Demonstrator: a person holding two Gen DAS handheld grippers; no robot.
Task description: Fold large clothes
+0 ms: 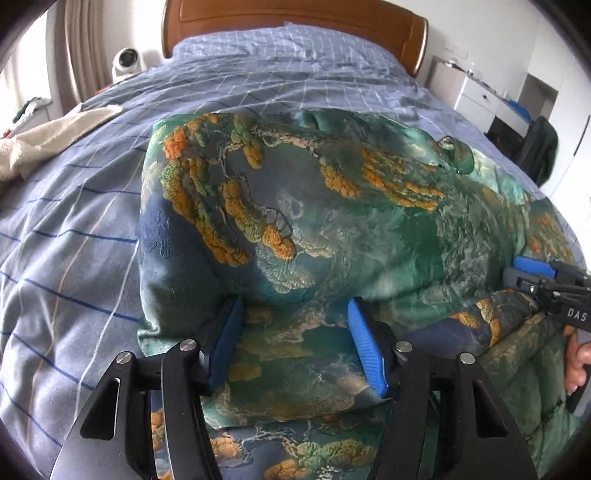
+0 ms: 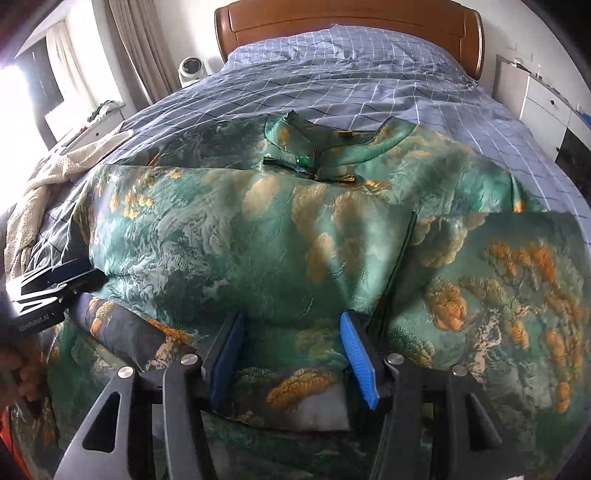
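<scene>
A large green satin garment (image 1: 332,221) with orange and blue landscape print lies spread on the bed, its collar (image 2: 332,147) toward the headboard. A lower part is folded up over the body, making a padded fold across the middle. My left gripper (image 1: 295,332) is open, its blue pads straddling the garment's near edge on the left side. My right gripper (image 2: 291,350) is open too, over the near edge by a dark seam (image 2: 399,266). Each gripper shows at the edge of the other's view: the right one (image 1: 543,280), the left one (image 2: 55,284).
The bed has a blue checked cover (image 1: 74,240) and a wooden headboard (image 2: 347,22). A cream towel (image 1: 48,140) lies at the bed's left edge. A white round device (image 1: 125,62) stands left of the headboard. White drawers (image 2: 546,107) stand at the right.
</scene>
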